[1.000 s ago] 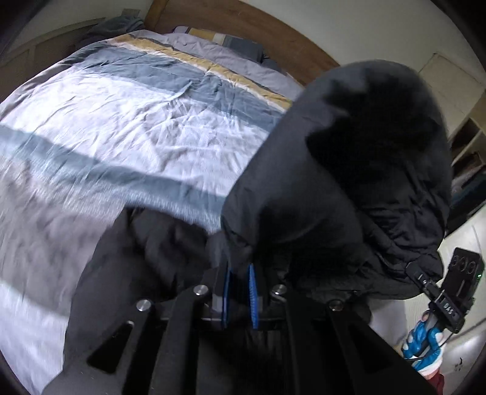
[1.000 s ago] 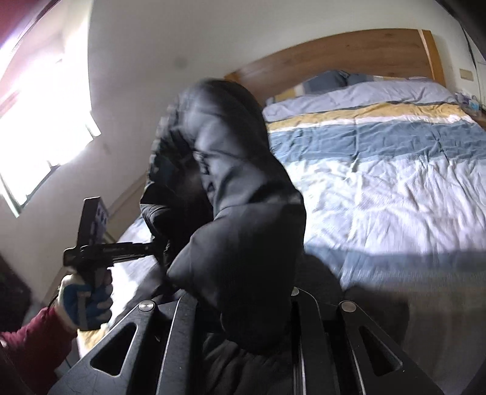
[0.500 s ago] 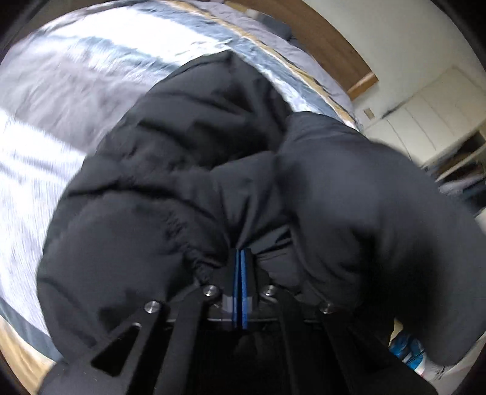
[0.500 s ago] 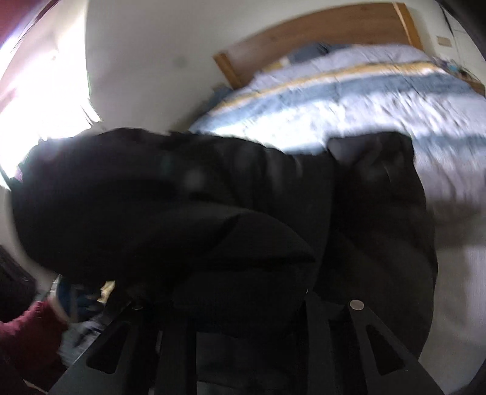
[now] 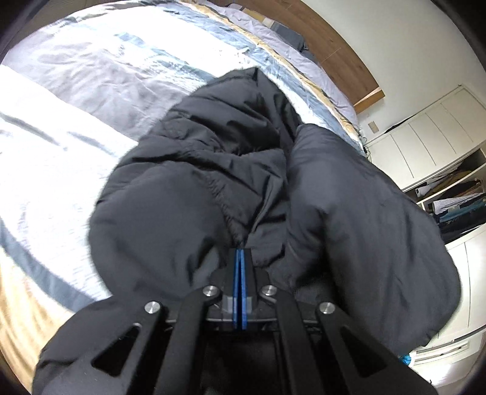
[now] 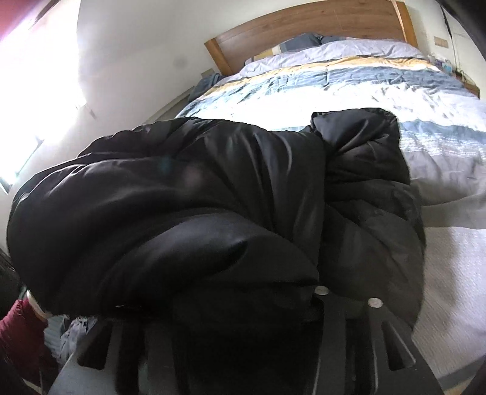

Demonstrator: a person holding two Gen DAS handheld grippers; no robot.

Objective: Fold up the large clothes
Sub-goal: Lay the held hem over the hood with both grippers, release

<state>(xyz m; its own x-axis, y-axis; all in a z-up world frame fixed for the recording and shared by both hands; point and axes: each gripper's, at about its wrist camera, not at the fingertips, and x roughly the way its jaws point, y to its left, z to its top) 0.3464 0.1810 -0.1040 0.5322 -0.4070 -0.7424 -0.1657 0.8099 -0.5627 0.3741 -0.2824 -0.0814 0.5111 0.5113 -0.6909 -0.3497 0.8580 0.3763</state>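
Observation:
A black puffy jacket (image 5: 273, 182) lies bunched on the striped duvet (image 5: 91, 91) near the bed's foot. My left gripper (image 5: 240, 253) has its blue pads pressed together, with a gathered fold of the jacket pinched at their tip. In the right wrist view the jacket (image 6: 212, 197) drapes over my right gripper, so only its black linkage (image 6: 379, 328) shows and the fingertips are hidden. Its jaws are opening under the fabric; whether cloth is still between them I cannot tell.
The duvet (image 6: 364, 91) runs up to grey pillows and a wooden headboard (image 6: 303, 27). White wardrobe doors (image 5: 425, 145) and open shelves with clothes stand right of the bed. A maroon sleeve (image 6: 15, 328) shows at the lower left, and a bright window (image 6: 30, 91) is on the left wall.
The jacket hung in the air between the two grippers; it has come down onto the duvet and spread out. Both grippers sank with it, and the left pads closed fully.

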